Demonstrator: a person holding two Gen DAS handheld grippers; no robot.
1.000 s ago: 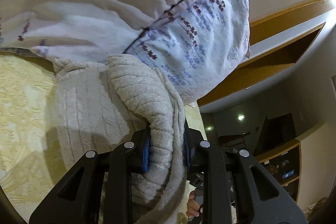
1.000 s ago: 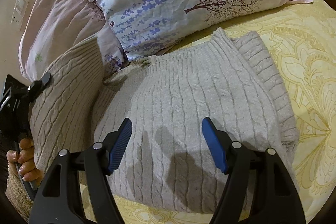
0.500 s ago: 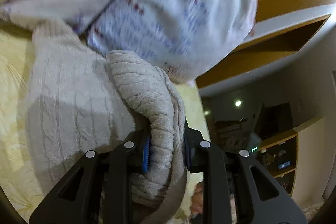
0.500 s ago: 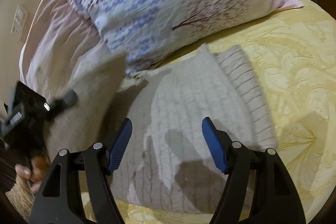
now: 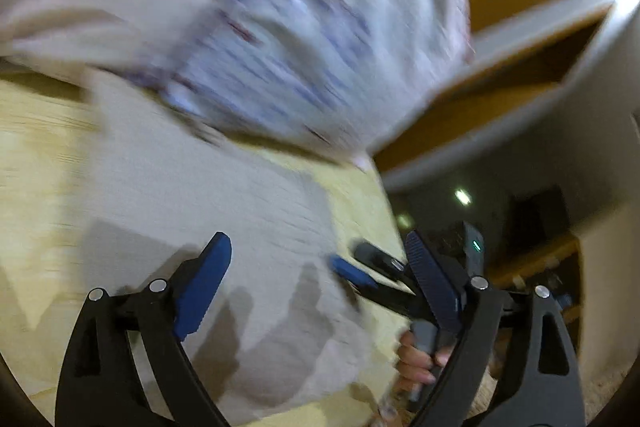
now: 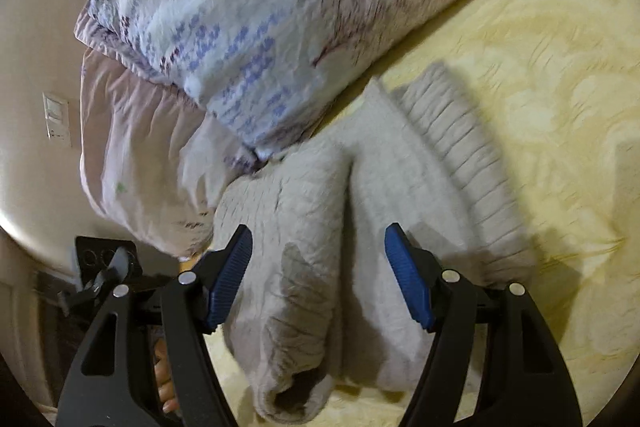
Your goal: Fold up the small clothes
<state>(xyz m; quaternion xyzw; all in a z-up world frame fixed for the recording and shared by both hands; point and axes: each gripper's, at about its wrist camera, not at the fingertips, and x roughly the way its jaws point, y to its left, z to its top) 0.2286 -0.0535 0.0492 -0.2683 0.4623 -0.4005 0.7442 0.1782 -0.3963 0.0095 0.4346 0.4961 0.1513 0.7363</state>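
Grey cable-knit sweater [image 6: 360,219] lies on the yellow patterned bedspread [image 6: 552,75], lower centre of the right wrist view, its upper end just below the floral pillow [image 6: 248,27]. A pink pillow [image 6: 132,147] sits at centre left beneath the floral one.

State of fold: left sleeve [image 6: 296,267] is laid over the body, running as a thick roll from mid-frame down to the lower edge, cuff end open toward the camera. The right side, with its ribbed edge [image 6: 472,163], looks tucked in too. Judgement: both side folds appear done; the bottom-to-top fold is left, plus some smoothing of the bulky sleeve roll.

Left gripper [image 5: 316,287]: jaws have just been opening and now stand wide. Sweater cloth [image 5: 208,195] lies below and between them, but the pads do not press on it. View heavily blurred.

Right gripper [image 6: 320,275]: jaws apart, holding nothing, hovering over the sleeve roll and the seam beside it. It also shows at lower right of the left wrist view, with the person's hand [image 5: 416,359] on its handle.
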